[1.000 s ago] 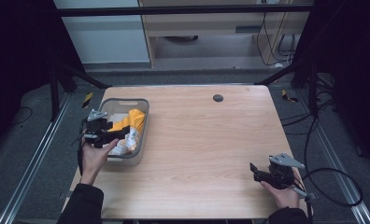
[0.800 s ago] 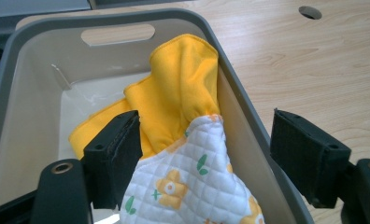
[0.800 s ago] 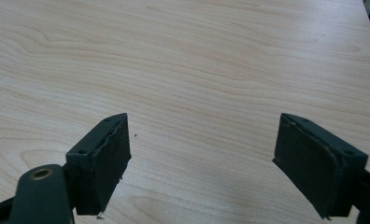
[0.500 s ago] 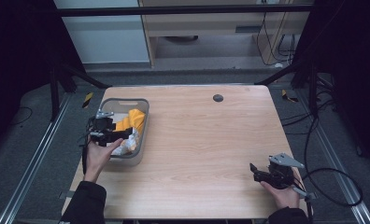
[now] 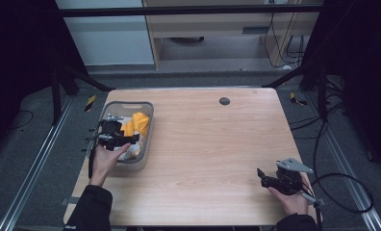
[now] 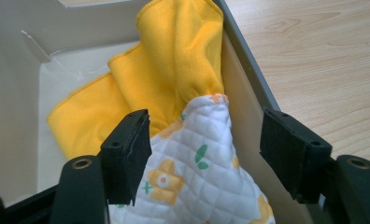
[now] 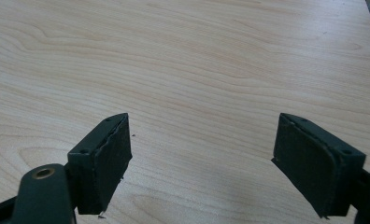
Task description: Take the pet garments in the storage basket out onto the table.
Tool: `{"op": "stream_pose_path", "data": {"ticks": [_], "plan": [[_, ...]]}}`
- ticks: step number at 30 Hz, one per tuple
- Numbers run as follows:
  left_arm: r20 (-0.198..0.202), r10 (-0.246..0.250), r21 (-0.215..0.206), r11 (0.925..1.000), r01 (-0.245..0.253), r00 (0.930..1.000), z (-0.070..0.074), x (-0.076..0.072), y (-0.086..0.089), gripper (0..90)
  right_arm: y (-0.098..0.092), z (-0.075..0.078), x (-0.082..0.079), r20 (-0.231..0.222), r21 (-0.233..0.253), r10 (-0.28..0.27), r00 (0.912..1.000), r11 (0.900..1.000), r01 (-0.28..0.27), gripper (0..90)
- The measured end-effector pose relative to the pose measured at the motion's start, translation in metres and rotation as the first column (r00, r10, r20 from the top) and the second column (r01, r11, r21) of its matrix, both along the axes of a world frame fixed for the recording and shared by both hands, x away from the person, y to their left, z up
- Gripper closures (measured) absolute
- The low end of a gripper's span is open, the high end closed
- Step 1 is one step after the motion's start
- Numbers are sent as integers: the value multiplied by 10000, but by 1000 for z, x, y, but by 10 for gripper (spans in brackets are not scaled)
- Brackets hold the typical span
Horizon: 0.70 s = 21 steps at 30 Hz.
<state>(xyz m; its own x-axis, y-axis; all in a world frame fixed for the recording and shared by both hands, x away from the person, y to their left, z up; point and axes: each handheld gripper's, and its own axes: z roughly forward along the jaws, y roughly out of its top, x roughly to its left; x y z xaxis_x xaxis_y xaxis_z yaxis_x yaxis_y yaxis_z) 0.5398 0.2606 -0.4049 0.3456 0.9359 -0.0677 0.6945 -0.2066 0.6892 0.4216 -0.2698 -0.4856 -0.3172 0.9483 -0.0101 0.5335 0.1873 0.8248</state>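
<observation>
Quilted flowered cloth (image 6: 206, 177) in the grey bin (image 6: 248, 60), lower end cut off by the frame, overlapping a yellow cloth (image 6: 164, 70). Between the wide-apart jaws of the left gripper (image 6: 206, 144), ungripped. Right gripper (image 7: 202, 158) likewise spread, over bare table (image 7: 197, 56).

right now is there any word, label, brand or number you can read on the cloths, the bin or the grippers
None: no readable text.
The white quilted cloth carries printed yellow flowers and green leaves, no letters.
The plain yellow cloth, the grey plastic bin and the light wooden table are unmarked.
The open left gripper and open right gripper show no label.
</observation>
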Motion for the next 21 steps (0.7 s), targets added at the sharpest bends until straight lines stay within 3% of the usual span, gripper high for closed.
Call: {"op": "stream_pose_path", "data": {"ticks": [21], "plan": [[-965, -53, 544, 9985, 106, 9953, -12, 8, -11, 489, 1, -1, 1, -179, -21, 120, 9998, 9999, -120, 188]]}}
